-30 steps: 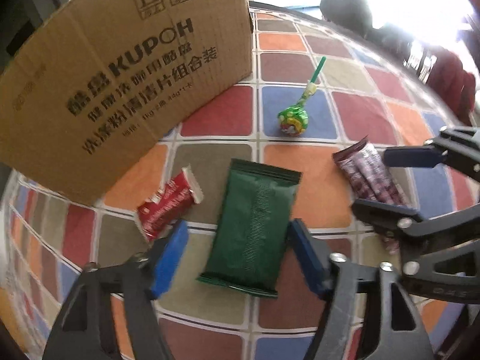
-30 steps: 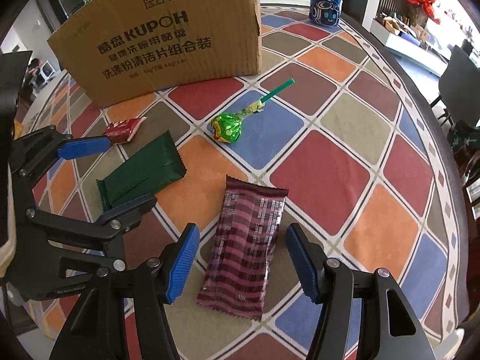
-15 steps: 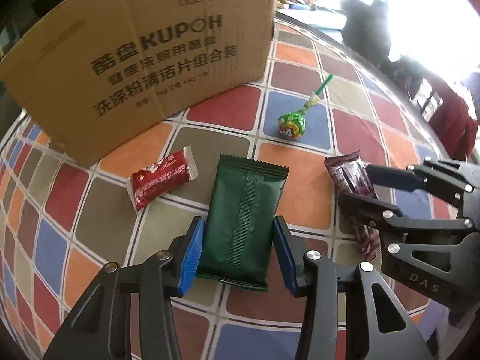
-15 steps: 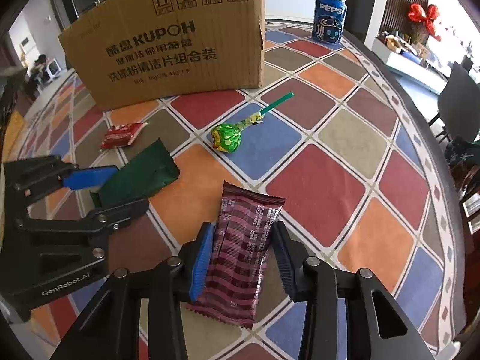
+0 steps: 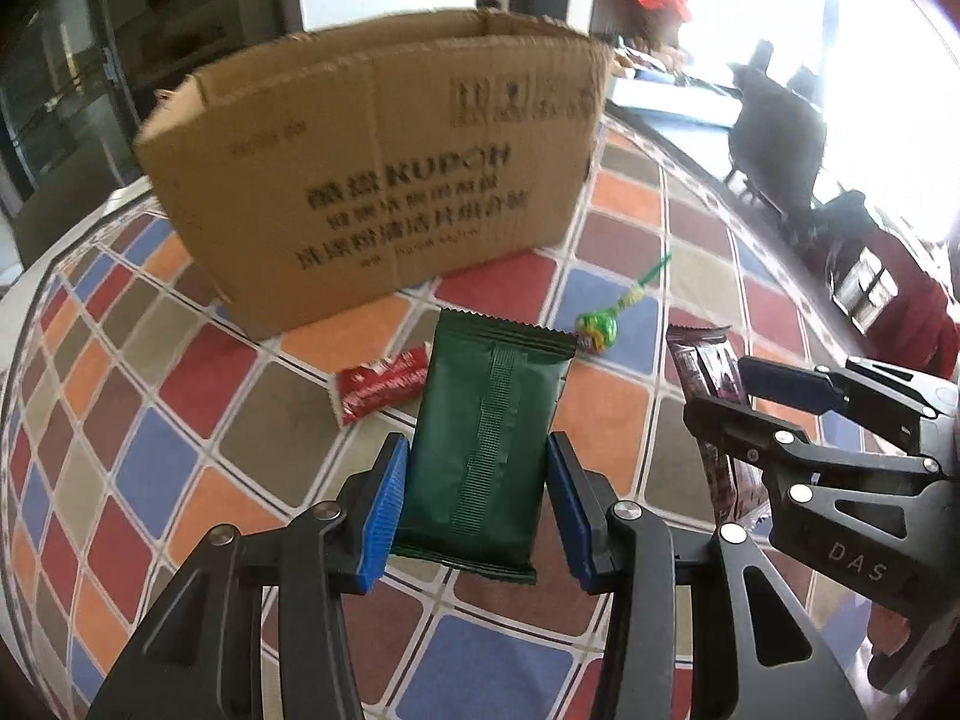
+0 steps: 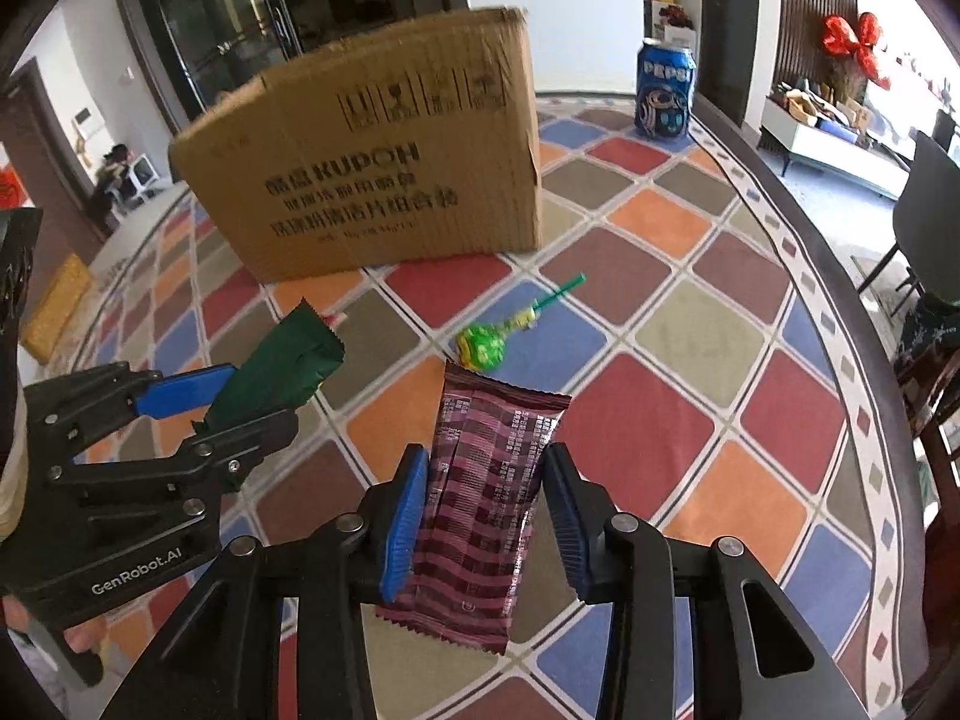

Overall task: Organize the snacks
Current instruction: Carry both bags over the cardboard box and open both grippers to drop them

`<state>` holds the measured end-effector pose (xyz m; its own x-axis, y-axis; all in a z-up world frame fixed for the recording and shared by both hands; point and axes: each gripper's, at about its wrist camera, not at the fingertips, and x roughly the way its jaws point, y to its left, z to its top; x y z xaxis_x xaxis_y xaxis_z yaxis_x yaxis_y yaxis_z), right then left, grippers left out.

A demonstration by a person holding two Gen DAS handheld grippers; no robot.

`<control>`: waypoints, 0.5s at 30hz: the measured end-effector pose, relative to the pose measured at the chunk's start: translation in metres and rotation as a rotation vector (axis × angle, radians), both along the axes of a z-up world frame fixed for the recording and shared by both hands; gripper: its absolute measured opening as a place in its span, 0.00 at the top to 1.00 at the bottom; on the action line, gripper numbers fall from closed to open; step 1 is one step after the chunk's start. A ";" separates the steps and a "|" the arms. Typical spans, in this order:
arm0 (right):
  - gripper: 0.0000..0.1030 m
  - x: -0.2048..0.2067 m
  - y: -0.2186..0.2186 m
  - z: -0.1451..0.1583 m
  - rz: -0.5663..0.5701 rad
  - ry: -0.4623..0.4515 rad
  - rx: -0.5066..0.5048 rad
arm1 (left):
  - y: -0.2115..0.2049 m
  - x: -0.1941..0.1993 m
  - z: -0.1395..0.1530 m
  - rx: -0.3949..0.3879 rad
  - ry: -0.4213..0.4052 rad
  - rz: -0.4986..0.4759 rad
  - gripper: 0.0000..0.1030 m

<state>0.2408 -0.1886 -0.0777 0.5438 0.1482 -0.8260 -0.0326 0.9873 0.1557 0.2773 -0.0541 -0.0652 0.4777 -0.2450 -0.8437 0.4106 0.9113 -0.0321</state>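
My left gripper [image 5: 480,504] is shut on a dark green snack packet [image 5: 489,432] and holds it lifted off the table, tilted up. My right gripper [image 6: 483,510] is shut on a maroon striped snack packet [image 6: 486,498], also lifted. Each gripper shows in the other's view: the right one [image 5: 744,396] with the maroon packet [image 5: 702,360], the left one [image 6: 204,402] with the green packet [image 6: 282,366]. An open cardboard box [image 5: 384,174] stands behind them, also in the right wrist view [image 6: 372,162]. A red snack packet [image 5: 378,387] and a green lollipop [image 5: 597,327] lie on the table.
The round table has a chequered coloured cloth [image 6: 690,372]. A Pepsi can [image 6: 665,87] stands at the back right of the box. The lollipop [image 6: 480,348] lies just beyond the maroon packet. Dark chairs [image 6: 924,204] stand beyond the table's right edge.
Both grippers have closed on their packets and lifted them off the table; the views have risen and tilted toward the box.
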 end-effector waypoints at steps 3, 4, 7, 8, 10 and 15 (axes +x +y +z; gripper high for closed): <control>0.60 0.001 0.000 0.009 0.013 -0.022 0.011 | 0.005 0.000 0.011 -0.024 -0.023 0.031 0.56; 0.60 0.001 0.001 0.012 0.016 -0.029 0.012 | 0.006 -0.001 0.014 -0.029 -0.029 0.037 0.56; 0.60 0.004 0.002 0.023 0.029 -0.061 0.015 | 0.011 0.001 0.026 -0.038 -0.057 0.056 0.56; 0.60 0.004 0.002 0.026 0.031 -0.069 0.016 | 0.012 0.001 0.029 -0.041 -0.066 0.060 0.56; 0.60 0.007 0.003 0.033 0.039 -0.087 0.018 | 0.014 0.003 0.038 -0.050 -0.086 0.071 0.56; 0.60 0.015 0.006 0.052 0.059 -0.136 0.022 | 0.021 0.010 0.061 -0.075 -0.135 0.103 0.56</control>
<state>0.2563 -0.1826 -0.0260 0.6405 0.2006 -0.7413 -0.1126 0.9794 0.1677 0.2874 -0.0331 -0.0042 0.6114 -0.2482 -0.7514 0.3200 0.9460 -0.0520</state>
